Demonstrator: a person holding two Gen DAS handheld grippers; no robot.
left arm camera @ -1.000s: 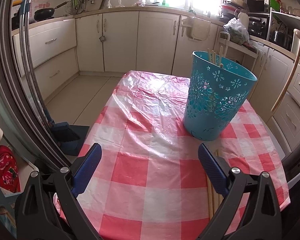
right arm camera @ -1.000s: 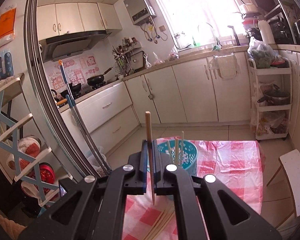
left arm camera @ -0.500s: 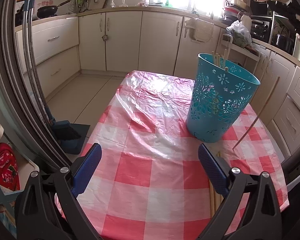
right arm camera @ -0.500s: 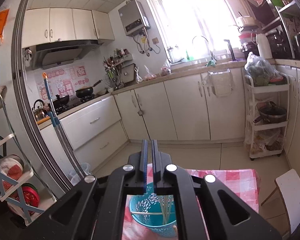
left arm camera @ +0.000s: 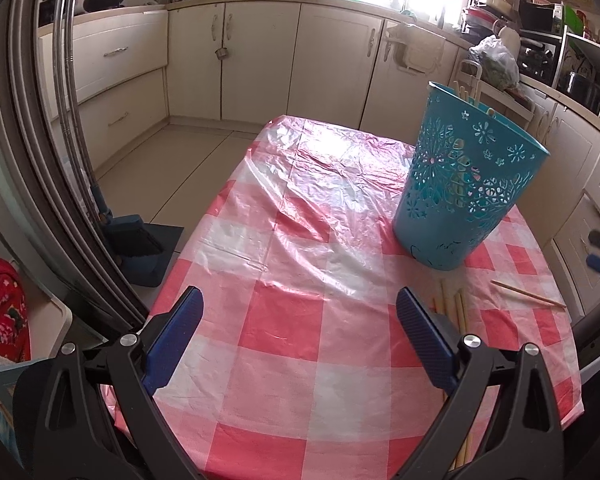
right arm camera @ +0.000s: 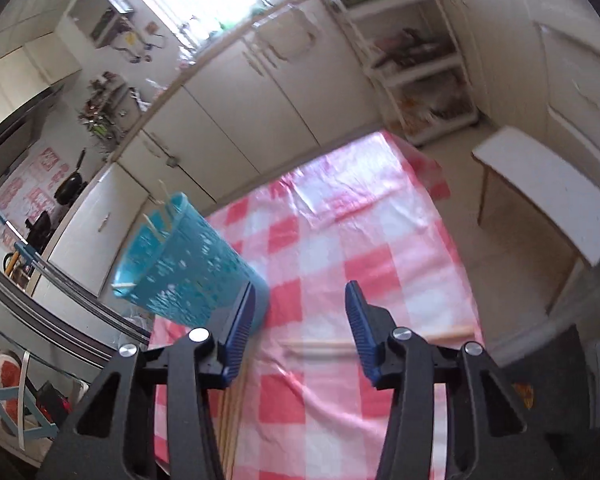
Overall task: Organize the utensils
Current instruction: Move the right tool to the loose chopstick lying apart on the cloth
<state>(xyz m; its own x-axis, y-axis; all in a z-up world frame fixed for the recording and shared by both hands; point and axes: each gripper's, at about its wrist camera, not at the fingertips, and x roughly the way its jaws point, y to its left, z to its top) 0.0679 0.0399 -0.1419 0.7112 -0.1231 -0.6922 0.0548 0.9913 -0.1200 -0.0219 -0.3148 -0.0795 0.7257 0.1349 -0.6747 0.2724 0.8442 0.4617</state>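
A teal perforated basket (left arm camera: 464, 184) stands on the red-and-white checked tablecloth (left arm camera: 284, 320) with several chopsticks standing in it; it also shows in the right wrist view (right arm camera: 188, 272). Several loose chopsticks (left arm camera: 456, 312) lie on the cloth in front of the basket, beside my left gripper's right finger. One single chopstick (left arm camera: 528, 294) lies apart near the right table edge; it shows in the right wrist view (right arm camera: 328, 345) just ahead of the fingers. My left gripper (left arm camera: 300, 336) is open and empty above the cloth. My right gripper (right arm camera: 300, 332) is open and empty, tilted over the table.
Cream kitchen cabinets (left arm camera: 260, 52) run along the far wall. A blue dustpan and broom (left arm camera: 140, 244) stand on the floor left of the table. A white stool (right arm camera: 540, 188) stands right of the table. A wire shelf rack (right arm camera: 416, 60) stands by the cabinets.
My right gripper was shut on a chopstick held upright over the basket; now it is open, tilted down over the table, and a single chopstick lies on the cloth at the right.
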